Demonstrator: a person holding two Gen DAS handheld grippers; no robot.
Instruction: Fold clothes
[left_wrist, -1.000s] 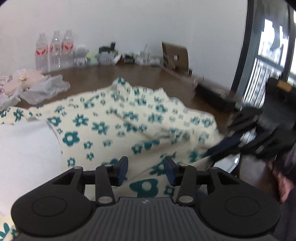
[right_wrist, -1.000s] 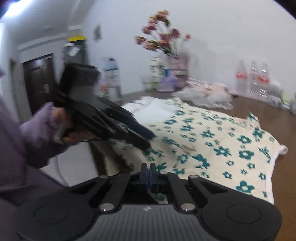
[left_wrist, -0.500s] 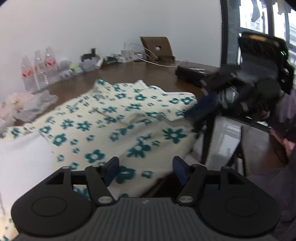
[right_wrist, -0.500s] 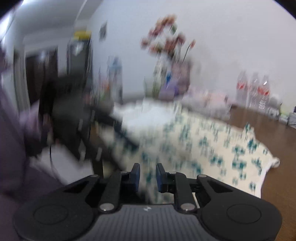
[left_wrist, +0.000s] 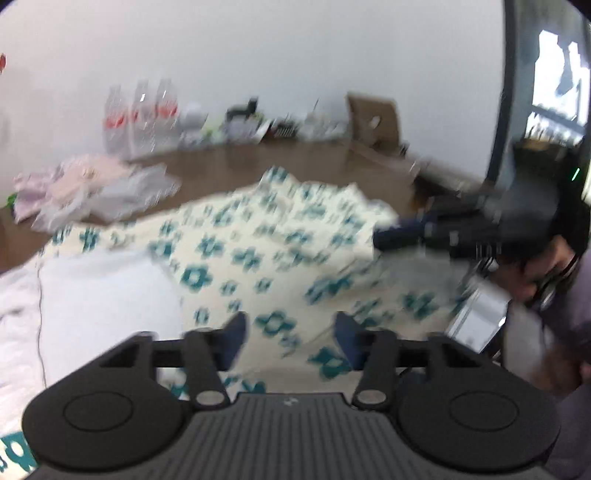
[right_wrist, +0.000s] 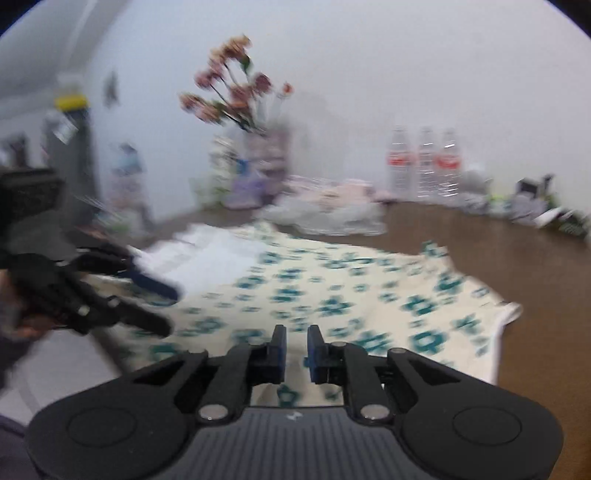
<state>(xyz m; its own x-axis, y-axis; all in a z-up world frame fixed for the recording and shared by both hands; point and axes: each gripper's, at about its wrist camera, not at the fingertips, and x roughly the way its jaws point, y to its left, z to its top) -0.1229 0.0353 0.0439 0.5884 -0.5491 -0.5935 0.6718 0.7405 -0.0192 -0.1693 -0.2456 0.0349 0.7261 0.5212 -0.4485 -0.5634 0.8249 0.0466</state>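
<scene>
Cloth first: the floral garment (left_wrist: 266, 254), cream with teal flowers, lies spread over the brown bench (left_wrist: 258, 166), its near hem hanging toward me at the bench edge, with a white garment (left_wrist: 96, 295) just beside it on my left. In the right wrist view the same floral garment (right_wrist: 332, 291) reaches to a far corner on the right, with bare bench (right_wrist: 517, 251) beyond it.

My left gripper (left_wrist: 291, 332) hovers over the near hem with its fingers (left_wrist: 232, 336) a moderate gap apart and closing; the cloth shows beneath and beyond them, but I see no fold pinched between the pads. My right gripper (right_wrist: 295, 347) has its fingers (right_wrist: 279, 343) narrow, only a slim gap, and closing as well; fabric lies under them, yet nothing looks nipped there either. From the left wrist view the right gripper (left_wrist: 399, 232) points in at the garment's right-hand edge, touching or just short of it; the blur leaves me unable to say which.

I judge that I'm at the start of a fold: both hands lining up on the edge nearest me, no grasp made so far. Next I need each pair of fingers set around a single layer of hem, well apart along the edge, then a firm pinch before lifting together. Blur in both views suggests I should steady first, or I may catch air or bunch two layers.
</scene>
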